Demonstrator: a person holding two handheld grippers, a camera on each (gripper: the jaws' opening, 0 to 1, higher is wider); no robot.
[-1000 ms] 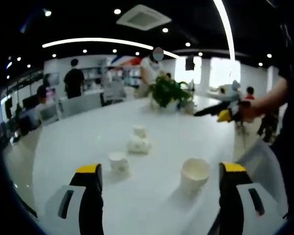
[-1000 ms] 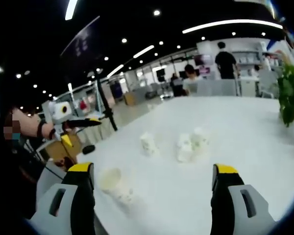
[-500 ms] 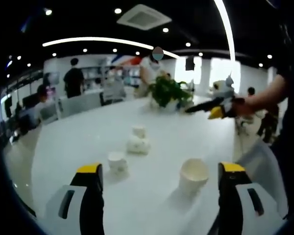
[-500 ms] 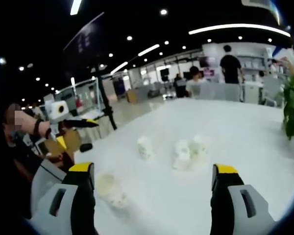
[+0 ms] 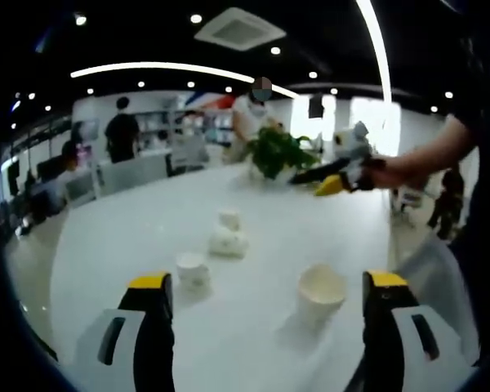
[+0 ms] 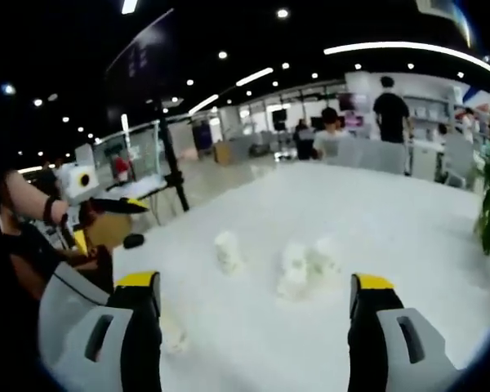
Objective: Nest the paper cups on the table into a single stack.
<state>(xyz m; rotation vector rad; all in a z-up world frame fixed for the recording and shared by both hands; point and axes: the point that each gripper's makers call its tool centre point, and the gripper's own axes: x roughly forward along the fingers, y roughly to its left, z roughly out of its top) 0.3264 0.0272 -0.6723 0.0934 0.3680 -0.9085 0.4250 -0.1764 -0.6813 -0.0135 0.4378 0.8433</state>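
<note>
On white table (image 5: 131,237), scattered white paper cups (image 5: 320,292).

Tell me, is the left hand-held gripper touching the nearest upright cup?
Apart. The left gripper view shows the left hand-held gripper open, with bare table between its jaws and the cup.

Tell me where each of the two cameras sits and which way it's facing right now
Left gripper view: rides on the left tongs, low over the white table, facing the upright cup, further cups and a plant; own open jaws rise at the bottom, and the person's arm carries the right tongs in from the right.
Right gripper view: rides on the right tongs, facing across the same table from another side; own open jaws show, and the left tongs show at left.
Shared: the table, the cup cluster and each other's tongs.
</note>
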